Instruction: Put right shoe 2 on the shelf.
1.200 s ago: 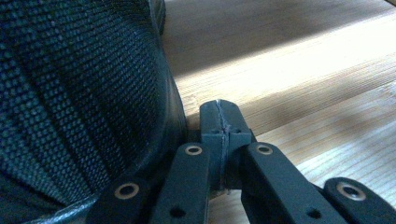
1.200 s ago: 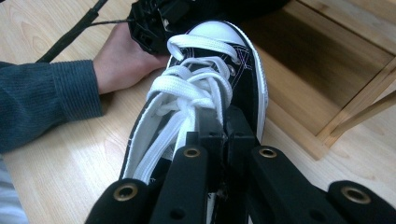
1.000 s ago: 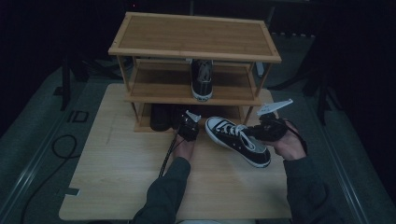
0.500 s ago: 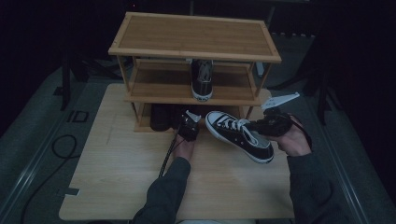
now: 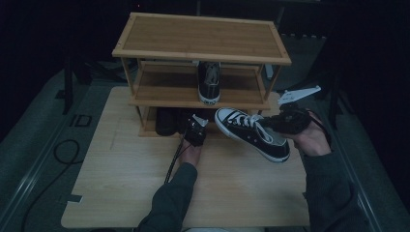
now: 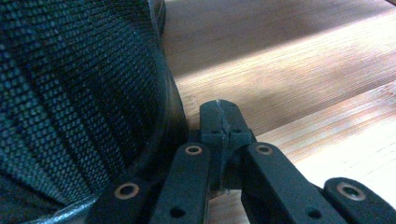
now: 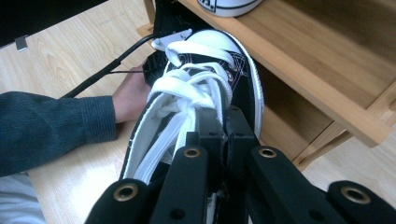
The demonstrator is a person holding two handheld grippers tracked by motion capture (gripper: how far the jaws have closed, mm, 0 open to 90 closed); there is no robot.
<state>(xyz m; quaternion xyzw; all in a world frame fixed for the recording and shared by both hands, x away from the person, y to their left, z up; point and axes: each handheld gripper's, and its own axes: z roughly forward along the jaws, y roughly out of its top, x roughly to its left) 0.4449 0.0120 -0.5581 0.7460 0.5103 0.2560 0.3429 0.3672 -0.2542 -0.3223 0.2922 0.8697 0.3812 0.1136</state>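
Note:
A black canvas sneaker (image 5: 251, 133) with white laces and a white toe cap hangs above the table, toe towards the wooden shoe rack (image 5: 203, 53). My right gripper (image 5: 278, 124) is shut on its upper; in the right gripper view the jaws (image 7: 223, 123) pinch the sneaker (image 7: 210, 70) beside the laces. A matching sneaker (image 5: 209, 82) stands on the middle shelf. My left gripper (image 5: 196, 130) rests low at the rack's bottom level, shut on nothing. In the left gripper view it (image 6: 220, 116) lies beside a black mesh shoe (image 6: 70, 93).
The rack has a bare top shelf and stands at the far side of a light wooden table (image 5: 121, 183). Dark shoes (image 5: 164, 121) sit on the bottom level. A cable (image 5: 174, 159) trails from the left gripper. The surroundings beyond the table are dark.
My right gripper has lifted the sneaker off the table and carried it slightly right. The left hand and gripper have stayed where they were.

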